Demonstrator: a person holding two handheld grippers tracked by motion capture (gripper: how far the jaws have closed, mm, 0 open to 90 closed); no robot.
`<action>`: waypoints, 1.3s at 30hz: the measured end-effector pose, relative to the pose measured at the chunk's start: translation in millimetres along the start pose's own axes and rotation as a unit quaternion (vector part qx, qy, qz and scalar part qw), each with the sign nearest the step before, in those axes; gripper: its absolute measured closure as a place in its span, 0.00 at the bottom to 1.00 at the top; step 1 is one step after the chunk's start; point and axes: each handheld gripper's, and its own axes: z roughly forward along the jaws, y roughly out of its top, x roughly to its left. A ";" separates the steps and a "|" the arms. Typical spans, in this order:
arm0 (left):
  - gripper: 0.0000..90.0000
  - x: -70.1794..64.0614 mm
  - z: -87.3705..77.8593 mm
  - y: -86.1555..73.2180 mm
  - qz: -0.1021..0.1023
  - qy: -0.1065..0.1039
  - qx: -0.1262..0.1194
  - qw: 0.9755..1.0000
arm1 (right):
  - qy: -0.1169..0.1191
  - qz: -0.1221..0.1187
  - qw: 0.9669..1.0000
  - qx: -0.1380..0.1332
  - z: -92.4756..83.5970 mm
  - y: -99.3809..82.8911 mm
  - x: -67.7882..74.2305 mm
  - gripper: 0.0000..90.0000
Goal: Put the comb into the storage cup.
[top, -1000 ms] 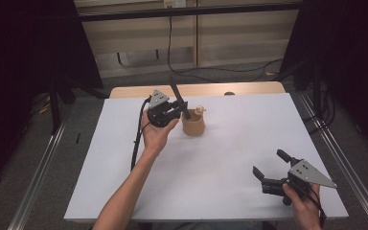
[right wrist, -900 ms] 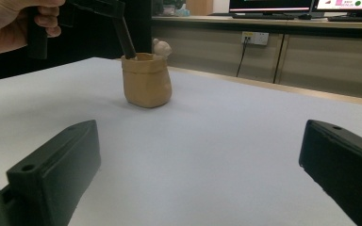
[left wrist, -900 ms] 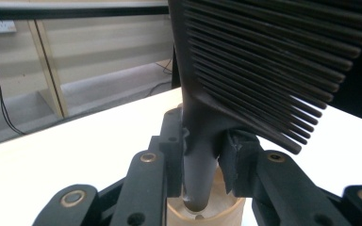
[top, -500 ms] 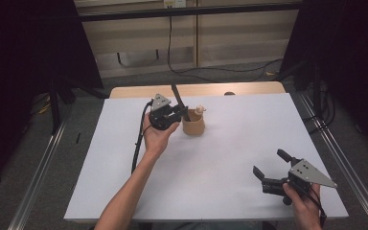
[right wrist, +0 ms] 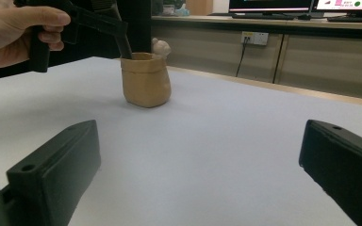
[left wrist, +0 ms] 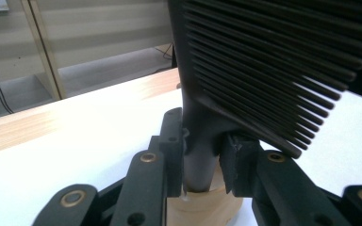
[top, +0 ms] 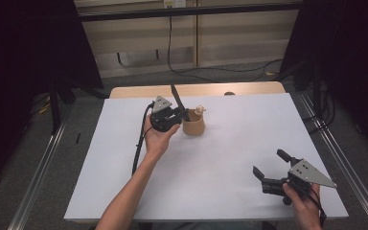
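Nothing has visibly shifted since the earlier frames; comb poised over tan pot.
Left gripper clamped on comb handle, handle-end down for insertion; right gripper jaws apart, idle on white table.

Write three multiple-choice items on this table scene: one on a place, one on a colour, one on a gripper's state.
1. Where does the tan pot stand?
A. At the table's near right corner
B. Toward the far side of the white table, beside the left gripper
C. On the floor

2. What colour is the comb?
A. Black
B. White
C. Red

3. How do the right gripper's jaws stand?
A. Shut on the comb
B. Shut on the pot
C. Open, with nothing between them

Answers: 1 B, as the high view shows the pot next to the left gripper. 2 A, as the left gripper view shows dark teeth and handle. 3 C, as the right gripper view shows bare table between wide jaws.
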 end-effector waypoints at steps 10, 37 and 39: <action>0.81 -0.1 4.4 -5.3 0.011 -0.002 0.004 1.000 | 0.003 -0.002 1.000 0.001 0.6 -0.6 0.3 0.00; 0.81 5.9 14.2 -19.9 0.026 -0.004 0.007 1.000 | 0.014 -0.003 1.000 0.007 2.6 -2.7 0.4 0.00; 0.81 5.4 14.7 -21.1 0.022 -0.005 0.002 1.000 | 0.013 -0.004 1.000 0.006 2.7 -2.7 0.1 0.00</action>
